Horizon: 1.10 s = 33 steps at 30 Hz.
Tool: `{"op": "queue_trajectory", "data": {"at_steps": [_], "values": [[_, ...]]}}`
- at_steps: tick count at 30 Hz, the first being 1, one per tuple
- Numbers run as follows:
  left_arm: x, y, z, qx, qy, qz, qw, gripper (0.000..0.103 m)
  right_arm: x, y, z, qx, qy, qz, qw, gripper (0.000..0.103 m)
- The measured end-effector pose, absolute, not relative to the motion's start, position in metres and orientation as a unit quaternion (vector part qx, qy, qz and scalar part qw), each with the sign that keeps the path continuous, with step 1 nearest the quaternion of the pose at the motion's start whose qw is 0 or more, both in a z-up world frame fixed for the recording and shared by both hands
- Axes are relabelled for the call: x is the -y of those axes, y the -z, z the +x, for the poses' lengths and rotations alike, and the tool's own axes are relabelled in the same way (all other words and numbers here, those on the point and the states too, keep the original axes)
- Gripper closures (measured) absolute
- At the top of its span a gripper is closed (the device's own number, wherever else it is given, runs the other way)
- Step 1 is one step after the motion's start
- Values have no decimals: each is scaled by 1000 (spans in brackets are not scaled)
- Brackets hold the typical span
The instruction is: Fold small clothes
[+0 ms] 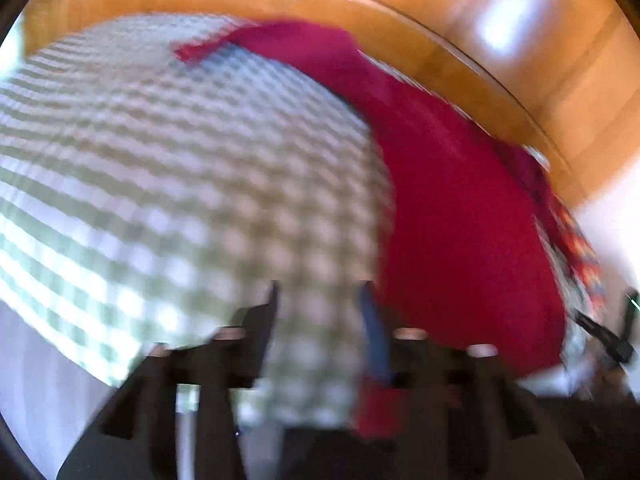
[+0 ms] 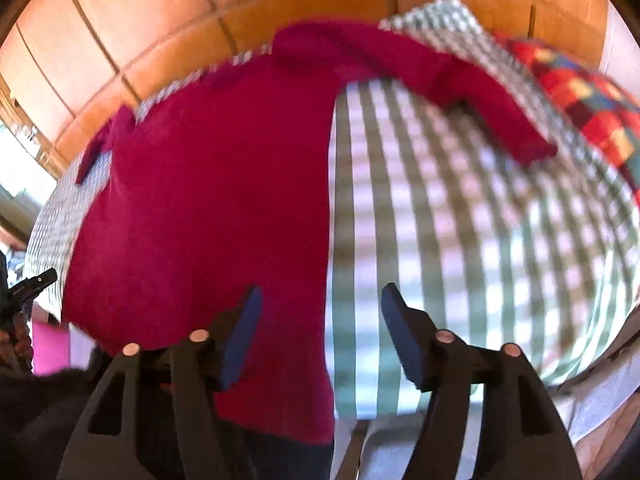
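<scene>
Between my right gripper [image 2: 320, 300] fingers, spread wide and holding nothing, I see the hem edge of the sweater [image 2: 208, 208]. Left gripper [image 1: 322, 300] is parted too, narrower gap, blurred; nothing clamped that I can make out, its right finger sits at the sweater's edge. Sweater is magenta, knit-looking, lying flat and spread on the checked cloth [image 2: 460, 240], body toward me, one sleeve [image 2: 492, 116] stretched out to the right, the other sleeve [image 2: 100, 144] poking left. My read: soft, light, floppy, will sag and drag when lifted, not slippery on the cloth. Best holds look like hem corner and shoulder or sleeve cuff, pinching a single layer at the edge. Cloth is green-white gingham, smooth, covering what I take for a table or bed; cannot tell which. Multicolour patchwork piece [image 2: 580, 100] lies at the far right. Wooden panels [image 2: 160, 20] behind, glossy orange.
</scene>
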<state>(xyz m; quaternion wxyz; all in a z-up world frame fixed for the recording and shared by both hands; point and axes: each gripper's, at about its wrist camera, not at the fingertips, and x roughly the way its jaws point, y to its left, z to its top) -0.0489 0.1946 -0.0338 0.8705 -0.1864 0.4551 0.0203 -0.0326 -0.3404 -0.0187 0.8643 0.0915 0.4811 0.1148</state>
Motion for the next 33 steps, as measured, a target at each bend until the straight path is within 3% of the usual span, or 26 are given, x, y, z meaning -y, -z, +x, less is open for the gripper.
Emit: {"op": "queue_trajectory", "data": {"at_steps": [1, 6, 8, 13, 15, 24, 25, 26, 28, 33], "values": [[-205, 29, -41, -444, -53, -178, 877, 46, 333, 12, -26, -469, -122, 95, 870, 30], [-232, 19, 1, -435, -145, -97, 884, 46, 261, 8, 5, -449, -180, 83, 872, 27], [-248, 22, 21, -436, -169, -81, 880, 39, 229, 13, 16, -446, -200, 66, 870, 26], [-288, 24, 68, -416, -235, -61, 876, 38, 154, 31, 36, -448, -241, 7, 861, 24], [-297, 28, 87, -416, -244, -33, 875, 31, 135, 42, 45, -454, -244, -14, 857, 24], [-288, 59, 172, -420, -269, 118, 859, 31, 123, 72, 59, -439, -238, -24, 866, 10], [-292, 61, 177, -422, -273, 116, 857, 44, 123, 72, 58, -436, -239, -25, 867, 9], [-300, 65, 184, -432, -271, 104, 854, 69, 124, 73, 58, -433, -240, -24, 869, 9], [-313, 68, 188, -454, -266, 71, 847, 101, 128, 72, 58, -432, -243, -20, 868, 8], [-326, 29, 160, -449, -221, 2, 866, 101, 126, 74, 60, -427, -243, -20, 871, 7]]}}
